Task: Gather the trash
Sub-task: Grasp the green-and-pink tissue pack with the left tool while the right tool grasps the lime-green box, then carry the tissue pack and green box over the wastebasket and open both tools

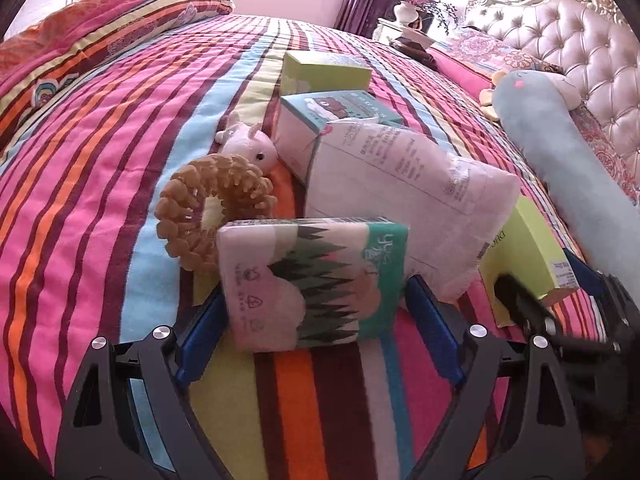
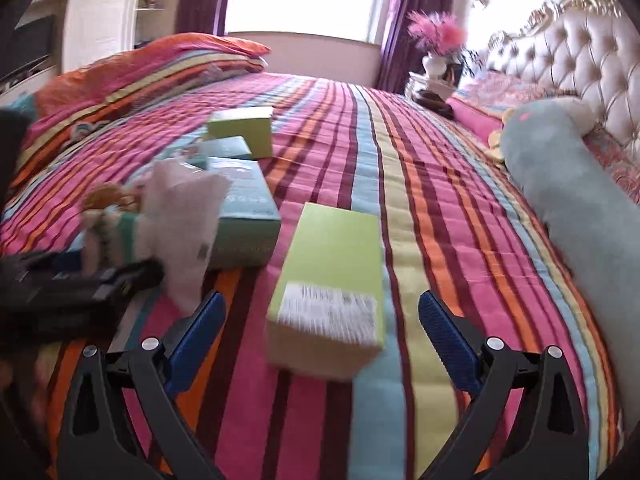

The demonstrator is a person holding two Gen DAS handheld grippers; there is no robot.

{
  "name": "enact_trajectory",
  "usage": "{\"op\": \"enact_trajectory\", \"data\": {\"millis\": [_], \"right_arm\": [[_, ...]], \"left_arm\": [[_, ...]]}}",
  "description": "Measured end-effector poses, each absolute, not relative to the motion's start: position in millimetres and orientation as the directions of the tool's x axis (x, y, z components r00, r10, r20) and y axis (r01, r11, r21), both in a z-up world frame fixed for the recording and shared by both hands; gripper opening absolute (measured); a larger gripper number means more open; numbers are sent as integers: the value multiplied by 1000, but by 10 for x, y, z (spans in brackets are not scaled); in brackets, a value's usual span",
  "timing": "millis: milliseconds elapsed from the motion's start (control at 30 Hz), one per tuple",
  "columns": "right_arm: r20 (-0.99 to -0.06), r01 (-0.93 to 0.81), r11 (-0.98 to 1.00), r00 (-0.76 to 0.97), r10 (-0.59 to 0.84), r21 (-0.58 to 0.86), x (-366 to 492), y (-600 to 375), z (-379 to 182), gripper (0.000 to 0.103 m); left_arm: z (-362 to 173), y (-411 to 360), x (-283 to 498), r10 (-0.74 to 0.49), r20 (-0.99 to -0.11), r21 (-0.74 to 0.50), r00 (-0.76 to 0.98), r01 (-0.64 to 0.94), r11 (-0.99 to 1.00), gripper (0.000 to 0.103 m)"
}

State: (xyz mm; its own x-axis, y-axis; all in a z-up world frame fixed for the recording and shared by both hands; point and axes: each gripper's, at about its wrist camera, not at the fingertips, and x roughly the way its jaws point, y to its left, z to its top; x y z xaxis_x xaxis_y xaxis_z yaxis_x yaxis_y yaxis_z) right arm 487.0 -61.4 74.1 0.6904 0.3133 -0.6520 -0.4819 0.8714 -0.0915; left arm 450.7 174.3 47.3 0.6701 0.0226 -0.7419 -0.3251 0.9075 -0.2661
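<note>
A soft tissue pack (image 1: pixel 312 284) with a green tree print sits between the blue pads of my left gripper (image 1: pixel 312 308), which touch both of its sides. Behind it lie a white plastic packet (image 1: pixel 412 196), a teal box with a bear (image 1: pixel 340 116) and a green box (image 1: pixel 324 72). My right gripper (image 2: pixel 320 316) stands open around a lime-green box (image 2: pixel 332 272) lying on the striped bedspread (image 2: pixel 440 200), with a gap on each side. The same box (image 1: pixel 528 248) shows at the right of the left wrist view. My left gripper (image 2: pixel 68 292) appears dark and blurred at the left of the right wrist view.
A tan knobbly ring (image 1: pixel 208 204) and a small pink plush rabbit (image 1: pixel 252 144) lie left of the pile. A long blue plush bolster (image 2: pixel 580 208) lies along the tufted headboard (image 2: pixel 580 60). A folded quilt (image 1: pixel 100 32) is at the far left, and a vase of pink flowers (image 2: pixel 436 40) stands by the window.
</note>
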Motion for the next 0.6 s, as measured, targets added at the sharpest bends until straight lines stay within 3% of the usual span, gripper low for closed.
{"op": "enact_trajectory", "data": {"millis": [67, 133, 167, 200, 233, 600], "right_arm": [[-688, -473, 879, 655, 311, -53, 4944, -673, 675, 92], [-715, -493, 870, 613, 335, -15, 4884, -734, 601, 90], [-727, -498, 867, 597, 339, -5, 4904, -765, 603, 85], [-732, -500, 866, 589, 342, 1, 4886, -814, 590, 55], [-732, -505, 863, 586, 348, 6, 4829, -864, 575, 46], [-680, -565, 814, 544, 492, 137, 3586, -869, 517, 46]], "left_arm": [[480, 1773, 4492, 1, -734, -284, 679, -309, 908, 84], [476, 1786, 4476, 11, -733, -273, 680, -309, 911, 70], [482, 1795, 4464, 3, -730, -274, 683, -297, 915, 70], [483, 1798, 4457, -9, -727, -280, 686, -285, 917, 69], [481, 1802, 4442, -14, -725, -281, 689, -277, 919, 68], [505, 1787, 3597, -129, -647, -428, 751, -218, 877, 67]]}}
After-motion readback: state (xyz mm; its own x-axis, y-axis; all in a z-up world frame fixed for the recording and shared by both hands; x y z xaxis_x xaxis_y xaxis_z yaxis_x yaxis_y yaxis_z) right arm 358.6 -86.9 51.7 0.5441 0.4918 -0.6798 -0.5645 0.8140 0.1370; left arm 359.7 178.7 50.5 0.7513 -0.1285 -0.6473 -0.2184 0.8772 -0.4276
